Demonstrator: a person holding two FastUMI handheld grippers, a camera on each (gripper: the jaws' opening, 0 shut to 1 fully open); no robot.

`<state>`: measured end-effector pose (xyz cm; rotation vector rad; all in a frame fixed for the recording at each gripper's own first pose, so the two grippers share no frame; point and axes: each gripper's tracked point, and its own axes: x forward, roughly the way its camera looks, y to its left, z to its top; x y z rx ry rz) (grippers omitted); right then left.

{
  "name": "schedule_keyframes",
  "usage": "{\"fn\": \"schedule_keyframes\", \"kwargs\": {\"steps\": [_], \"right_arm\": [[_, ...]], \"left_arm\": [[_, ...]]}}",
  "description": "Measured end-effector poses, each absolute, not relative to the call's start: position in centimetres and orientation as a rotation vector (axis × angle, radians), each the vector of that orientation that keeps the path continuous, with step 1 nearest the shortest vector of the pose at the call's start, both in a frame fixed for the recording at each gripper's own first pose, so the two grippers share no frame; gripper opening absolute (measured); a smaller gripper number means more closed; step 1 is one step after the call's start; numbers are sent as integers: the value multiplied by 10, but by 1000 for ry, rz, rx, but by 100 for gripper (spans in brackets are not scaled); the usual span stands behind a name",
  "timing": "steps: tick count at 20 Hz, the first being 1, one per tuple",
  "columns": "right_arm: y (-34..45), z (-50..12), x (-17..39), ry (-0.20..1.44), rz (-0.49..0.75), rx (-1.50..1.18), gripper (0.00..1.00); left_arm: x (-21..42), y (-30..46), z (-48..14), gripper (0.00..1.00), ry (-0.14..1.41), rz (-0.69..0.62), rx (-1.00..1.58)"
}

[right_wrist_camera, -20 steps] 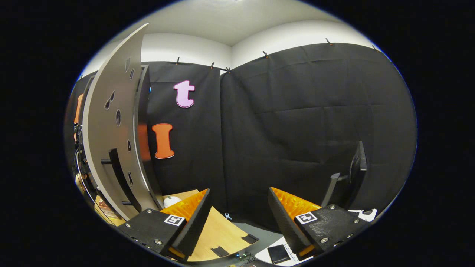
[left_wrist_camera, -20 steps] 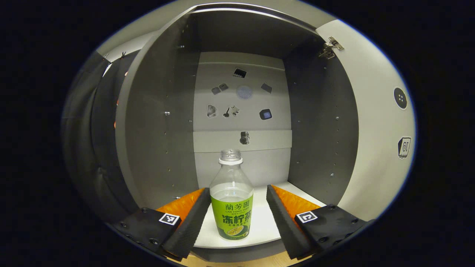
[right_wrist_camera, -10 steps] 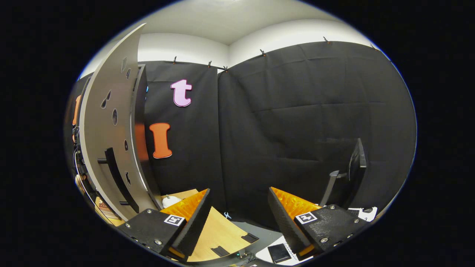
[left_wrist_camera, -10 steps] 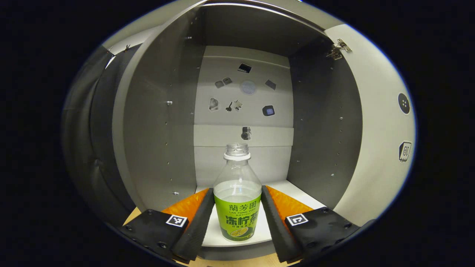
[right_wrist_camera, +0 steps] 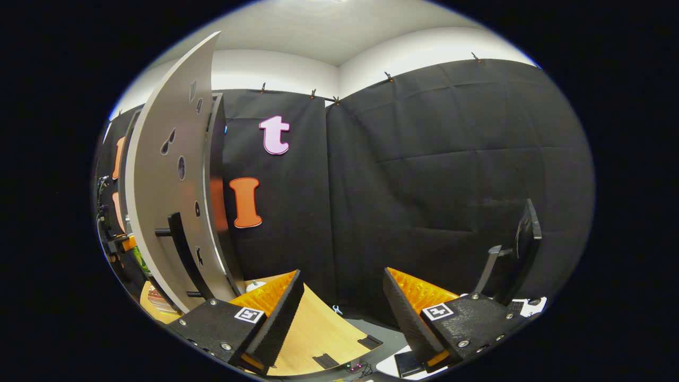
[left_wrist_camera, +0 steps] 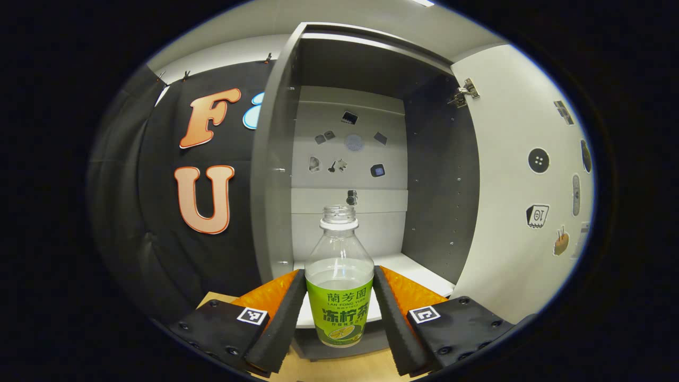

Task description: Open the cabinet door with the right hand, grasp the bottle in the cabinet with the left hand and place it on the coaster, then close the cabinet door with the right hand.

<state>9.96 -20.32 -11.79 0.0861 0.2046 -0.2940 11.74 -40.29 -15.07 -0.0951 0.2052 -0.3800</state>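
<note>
A clear bottle (left_wrist_camera: 339,276) with a green label and no cap stands upright between my left gripper's fingers (left_wrist_camera: 281,318), which press on both its sides. In the left gripper view my left gripper (left_wrist_camera: 339,313) holds it just in front of the open grey cabinet (left_wrist_camera: 350,159), past the white shelf's (left_wrist_camera: 414,268) front edge. The cabinet door (left_wrist_camera: 514,185) stands swung open on the right. In the right gripper view my right gripper (right_wrist_camera: 342,313) is open with nothing between its fingers, to the right of the open door (right_wrist_camera: 164,175) and its black handle (right_wrist_camera: 183,254).
A light wooden tabletop (right_wrist_camera: 318,339) lies below my right gripper. A black monitor on a stand (right_wrist_camera: 517,254) is at the right. Small dark items (right_wrist_camera: 326,361) sit at the table's near edge. Stickers dot the cabinet's back panel (left_wrist_camera: 345,154).
My left gripper shut on the bottle, then drew it back out of the cabinet, past the shelf's edge. The right gripper stayed open and shifted only slightly.
</note>
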Motion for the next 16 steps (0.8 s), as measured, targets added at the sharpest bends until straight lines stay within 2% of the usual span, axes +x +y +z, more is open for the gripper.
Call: {"fn": "schedule_keyframes", "kwargs": {"steps": [5, 15, 16], "right_arm": [[-191, -116, 96, 204, -252, 80, 93], [-168, -105, 94, 198, -195, 55, 93], [-165, -106, 92, 199, -188, 53, 98]], "left_arm": [[80, -352, -162, 82, 200, -331, -73], [11, -279, -231, 82, 248, -245, -80], [5, -275, -242, 80, 257, -241, -79]]}}
